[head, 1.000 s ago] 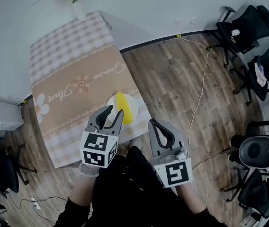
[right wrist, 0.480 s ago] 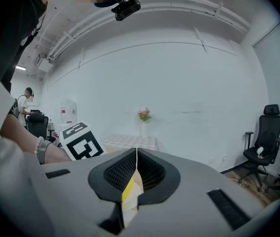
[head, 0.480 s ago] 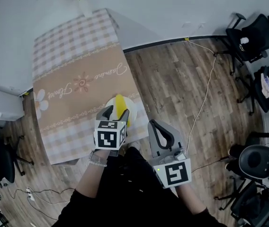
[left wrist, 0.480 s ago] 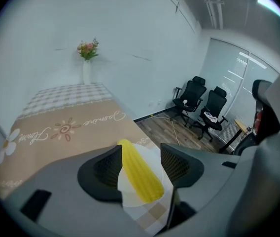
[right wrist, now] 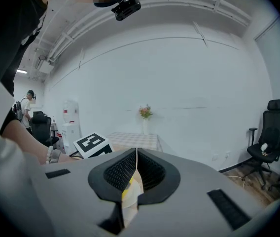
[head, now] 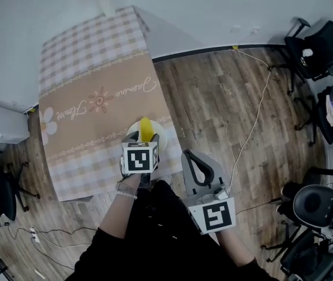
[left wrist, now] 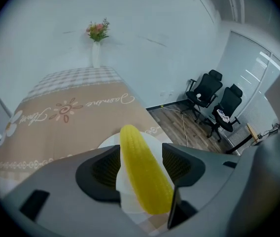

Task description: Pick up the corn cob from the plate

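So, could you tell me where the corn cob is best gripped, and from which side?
I'd grip the corn cob at mid-length, across its width, from above: it lies flat on the plate, lengthwise in line with the left claw, whose jaws have just been opening and straddle it.

Left tongs (left wrist: pixel 141 153), jaws just opened, straddle the corn cob (left wrist: pixel 142 179); right tongs (right wrist: pixel 136 153) closed.

the corn cob (head: pixel 146 127) lies on the plate (head: pixel 162 140) near the worktop's (head: pixel 90 75) near right corner, between the jaws of the left tongs (head: pixel 142 138), which have just been opening. the right tongs (head: pixel 192 155) hang right of the plate, beyond the worktop's edge. a vase (head: pixel 103 4) stands at the far end.
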Tool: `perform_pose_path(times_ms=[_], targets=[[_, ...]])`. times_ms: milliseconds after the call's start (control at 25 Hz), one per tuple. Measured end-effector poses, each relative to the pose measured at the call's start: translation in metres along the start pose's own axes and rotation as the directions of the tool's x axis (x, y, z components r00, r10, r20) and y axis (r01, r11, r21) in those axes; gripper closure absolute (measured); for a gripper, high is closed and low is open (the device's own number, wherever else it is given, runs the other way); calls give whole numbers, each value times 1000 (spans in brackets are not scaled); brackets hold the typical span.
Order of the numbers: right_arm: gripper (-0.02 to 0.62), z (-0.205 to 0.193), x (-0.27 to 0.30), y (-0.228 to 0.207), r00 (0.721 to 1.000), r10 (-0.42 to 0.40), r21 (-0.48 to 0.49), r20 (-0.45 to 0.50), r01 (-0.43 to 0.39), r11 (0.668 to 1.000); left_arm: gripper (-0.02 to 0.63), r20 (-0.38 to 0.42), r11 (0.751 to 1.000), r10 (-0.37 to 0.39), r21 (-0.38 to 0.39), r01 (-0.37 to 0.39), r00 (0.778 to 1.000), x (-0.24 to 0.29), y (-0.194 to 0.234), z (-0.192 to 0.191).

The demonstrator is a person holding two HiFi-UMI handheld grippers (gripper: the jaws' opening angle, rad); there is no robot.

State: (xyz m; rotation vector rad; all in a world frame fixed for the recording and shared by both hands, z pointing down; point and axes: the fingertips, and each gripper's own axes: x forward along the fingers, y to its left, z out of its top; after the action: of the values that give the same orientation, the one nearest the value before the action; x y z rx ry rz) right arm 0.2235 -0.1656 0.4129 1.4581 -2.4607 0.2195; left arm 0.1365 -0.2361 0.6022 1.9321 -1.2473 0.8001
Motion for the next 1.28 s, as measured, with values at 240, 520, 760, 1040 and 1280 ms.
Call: perform_pose_path(times_ms=[240,520,760,1040,1280], targets=[[552,-6,0,-3,1000,6,12,-11,-6,1000,345,-47,997,18,-69,-22,999,16,3,-11],[552,-10,1,-6,1000,9,26,-20,-8,1000,344,-63,997,57,-49,-60,996,24,5,-12],[552,-9,5,-7,1000,20,28,-17,-19,999,339,-75,999,29,-41,-32,997,37,4,-17],[552,-8,3,-12,1000,21,30,-9,-21,999,337,-80,996,27,85,-20,996,35,-4,-14],[552,-11,2,-13,1000,16,44,-13,-15,999,339,-89,984,-15,177,31,996,34,-7,-15]])
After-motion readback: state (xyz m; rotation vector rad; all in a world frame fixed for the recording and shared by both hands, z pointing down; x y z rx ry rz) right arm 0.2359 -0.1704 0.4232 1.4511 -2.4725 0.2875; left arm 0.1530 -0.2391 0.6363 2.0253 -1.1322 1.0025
